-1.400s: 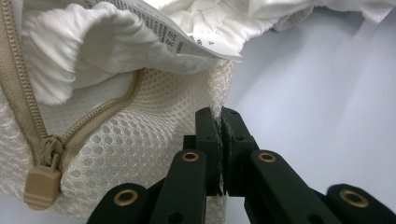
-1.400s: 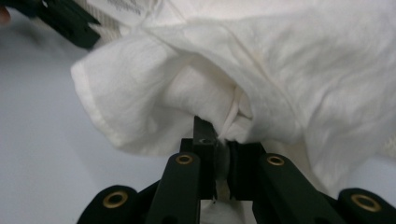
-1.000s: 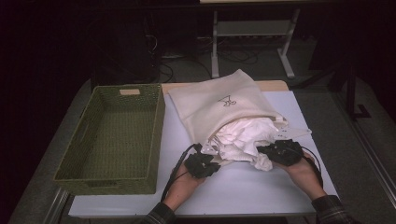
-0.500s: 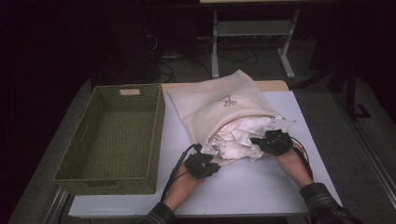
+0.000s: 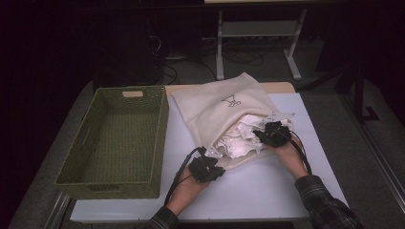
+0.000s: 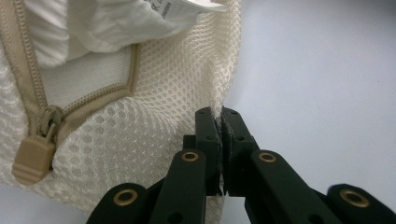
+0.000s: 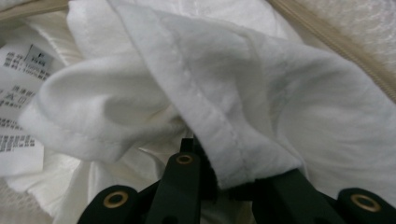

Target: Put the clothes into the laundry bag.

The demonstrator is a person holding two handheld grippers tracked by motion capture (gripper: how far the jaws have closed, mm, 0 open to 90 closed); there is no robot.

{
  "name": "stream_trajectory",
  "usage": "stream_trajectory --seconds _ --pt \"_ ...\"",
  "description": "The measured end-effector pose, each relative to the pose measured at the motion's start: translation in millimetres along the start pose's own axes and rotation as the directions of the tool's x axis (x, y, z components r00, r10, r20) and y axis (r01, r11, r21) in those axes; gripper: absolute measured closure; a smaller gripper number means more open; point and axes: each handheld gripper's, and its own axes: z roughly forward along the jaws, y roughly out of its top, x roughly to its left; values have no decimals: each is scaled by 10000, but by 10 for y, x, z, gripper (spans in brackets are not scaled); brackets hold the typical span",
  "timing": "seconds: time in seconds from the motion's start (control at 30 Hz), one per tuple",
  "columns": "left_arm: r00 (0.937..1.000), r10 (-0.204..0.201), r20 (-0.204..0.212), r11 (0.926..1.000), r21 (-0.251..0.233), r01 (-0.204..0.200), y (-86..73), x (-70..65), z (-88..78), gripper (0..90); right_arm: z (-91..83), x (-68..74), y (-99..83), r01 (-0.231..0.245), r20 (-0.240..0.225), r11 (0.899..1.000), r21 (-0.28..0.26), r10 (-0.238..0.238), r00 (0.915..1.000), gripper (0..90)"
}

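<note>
Mesh bag (image 5: 224,109) x1, pinched by left hand-held gripper (image 6: 219,122); right hand-held gripper (image 7: 219,179) pinches white cloth (image 7: 224,93); 1 basket (image 5: 71,176).

Dim room; white table (image 5: 267,191) on grey floor (image 5: 372,157). Behind: metal shelf frame (image 5: 258,33), loose cables (image 5: 239,57).

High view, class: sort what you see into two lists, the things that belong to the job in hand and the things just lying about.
In the job:
- mesh laundry bag, edge pinched by the left tool
- white garment, gripped by the right tool

Lying about:
- green woven basket, empty
- table
- metal stand behind the table
</note>
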Motion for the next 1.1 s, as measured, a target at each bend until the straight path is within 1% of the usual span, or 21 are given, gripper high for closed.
stream_trajectory --seconds 0.03,0.1,0.13,0.23,0.3,0.37,0.47,0.53,0.6,0.63,0.67,0.73,0.77,0.8,0.83,0.87,1.0,1.1 --pt "10000 0 0 10000 0 0 0 1 0 868 31 -20 15 -62 -3 10000 60 62 10000 833" --pt "10000 0 16 10000 33 0 0 3 2 868 65 -32 42 -114 28 9999 18 114 9999 833" --pt "10000 -5 23 10000 36 5 0 3 2 868 83 -37 55 -67 87 10000 61 66 9999 833" --pt "10000 -12 32 10000 48 12 0 4 3 868 148 -58 78 -123 145 9999 49 122 9998 833" --pt "10000 -15 25 10000 40 15 -2 4 5 867 177 -71 70 -276 69 9996 29 276 9996 831" --pt "10000 -15 15 10000 23 15 -5 4 4 864 169 -70 66 -336 -6 9994 73 336 9994 823" --pt "10000 -57 40 10000 4 57 -8 8 10 862 113 -71 58 -299 -224 9994 188 303 9993 788" --pt "9999 -113 81 9999 -34 114 -11 11 12 861 65 -57 53 -170 -382 9995 254 179 9991 740" --pt "9999 -87 88 10000 -10 87 -12 16 8 860 -1 -43 49 -38 -573 9995 321 56 9983 702" --pt "9999 -83 94 10000 -3 83 -12 18 4 859 -36 -41 45 -23 -722 9994 350 48 9974 659" --pt "9999 -101 102 9999 -33 101 -13 19 2 859 -72 -32 41 -77 -973 9990 433 119 9952 619" --pt "9999 -117 107 9999 -35 117 -13 24 -7 859 -155 -9 27 107 -1163 9987 495 -49 9932 573" --pt "9999 -134 106 9999 -50 135 -13 25 -9 860 -203 2 19 119 -1247 9986 518 -53 9922 550" --pt "9999 -134 106 9999 -50 135 -13 25 -9 860 -203 2 19 119 -1247 9986 518 -53 9922 550" --pt "9998 -128 117 9999 -39 129 -12 29 -17 860 -252 8 8 143 -1245 9989 444 -87 9922 533" --pt "9999 -92 140 10000 -14 93 -11 37 -27 861 -361 17 -28 159 -1333 9991 385 -107 9910 502" --pt "9998 -147 141 9999 -21 148 -17 60 -48 863 -573 24 -115 251 -1292 9992 303 -210 9914 470" --pt "9998 -163 144 9999 33 163 -24 67 -65 864 -755 2 -207 152 -1218 9998 132 -135 9925 449"
